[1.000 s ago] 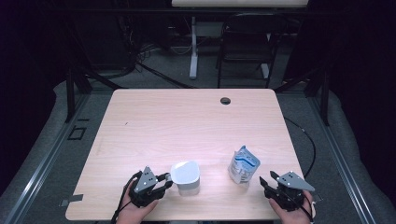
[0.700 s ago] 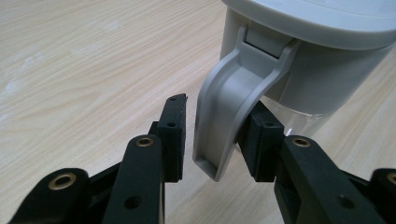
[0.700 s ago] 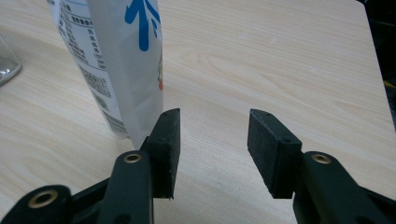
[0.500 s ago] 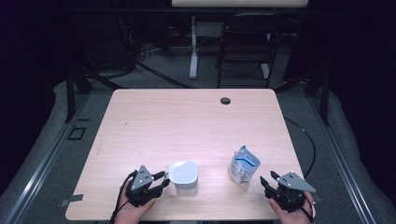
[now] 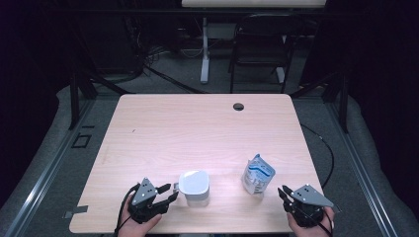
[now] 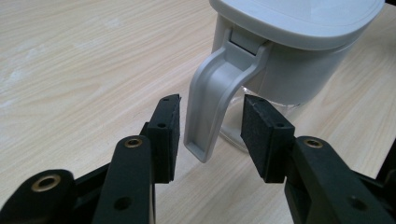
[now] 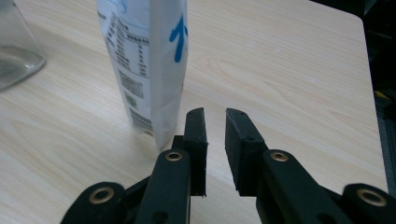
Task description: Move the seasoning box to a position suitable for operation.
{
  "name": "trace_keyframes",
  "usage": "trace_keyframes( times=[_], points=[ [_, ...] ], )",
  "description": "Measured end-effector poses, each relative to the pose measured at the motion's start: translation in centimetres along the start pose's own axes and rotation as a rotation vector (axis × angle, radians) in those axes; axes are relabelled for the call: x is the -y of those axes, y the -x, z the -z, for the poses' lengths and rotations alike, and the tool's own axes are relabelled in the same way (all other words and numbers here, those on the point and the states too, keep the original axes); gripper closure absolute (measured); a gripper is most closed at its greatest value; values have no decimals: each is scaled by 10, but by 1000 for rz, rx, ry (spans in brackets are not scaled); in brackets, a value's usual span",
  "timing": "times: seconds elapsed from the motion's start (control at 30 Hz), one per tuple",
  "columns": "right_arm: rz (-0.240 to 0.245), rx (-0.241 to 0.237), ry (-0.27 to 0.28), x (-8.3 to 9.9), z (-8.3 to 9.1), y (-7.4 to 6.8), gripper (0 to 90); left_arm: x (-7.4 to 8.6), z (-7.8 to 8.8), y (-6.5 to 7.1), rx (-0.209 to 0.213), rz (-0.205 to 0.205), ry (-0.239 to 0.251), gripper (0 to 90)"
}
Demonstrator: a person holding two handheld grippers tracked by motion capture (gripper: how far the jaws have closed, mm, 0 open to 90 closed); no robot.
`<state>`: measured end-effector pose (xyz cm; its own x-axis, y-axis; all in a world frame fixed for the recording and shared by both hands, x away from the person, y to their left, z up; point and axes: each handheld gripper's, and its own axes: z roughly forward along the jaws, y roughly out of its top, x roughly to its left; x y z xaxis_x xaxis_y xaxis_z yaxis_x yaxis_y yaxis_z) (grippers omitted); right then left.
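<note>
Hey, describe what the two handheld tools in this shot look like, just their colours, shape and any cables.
Both are black two-jaw tools. The left tool and the right tool each carry a grey three-cornered plate on top and trail a black cable. Up close, the jaws are flat black arms with brass-ringed pivot holes, ending in blocky, matte black pads.

A dim lab or recording studio, set up around one work table.

A pale wooden table (image 5: pixel 207 133) with a cable grommet (image 5: pixel 238 106) stands on grey carpet (image 5: pixel 64 148), framed by metal rails (image 5: pixel 44 173); behind it, in darkness, are a folding chair (image 5: pixel 257 59), a desk leg (image 5: pixel 204 54) and loose cables (image 5: pixel 148 54).
</note>
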<state>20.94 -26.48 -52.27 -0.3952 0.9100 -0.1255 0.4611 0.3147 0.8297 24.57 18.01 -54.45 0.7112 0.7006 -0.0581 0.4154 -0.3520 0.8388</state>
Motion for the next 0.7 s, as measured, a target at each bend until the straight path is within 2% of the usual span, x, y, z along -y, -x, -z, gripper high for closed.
trace_keyframes(
  times=[0.1,0.27,0.43,0.53,0.7],
  points=[
    [-16,1,15,-2,2,-2,784,0,3,-2,0,13,7,567],
    [-23,-4,6,-3,2,-3,742,-1,8,-3,1,31,14,558],
    [5,-15,-7,-5,6,-4,779,-2,15,-7,4,55,25,569],
    [6,-55,10,-7,9,-4,782,-2,18,-10,2,66,34,574],
    [44,-85,-3,-8,8,-9,762,-2,22,-14,-9,83,36,585]
  ],
)
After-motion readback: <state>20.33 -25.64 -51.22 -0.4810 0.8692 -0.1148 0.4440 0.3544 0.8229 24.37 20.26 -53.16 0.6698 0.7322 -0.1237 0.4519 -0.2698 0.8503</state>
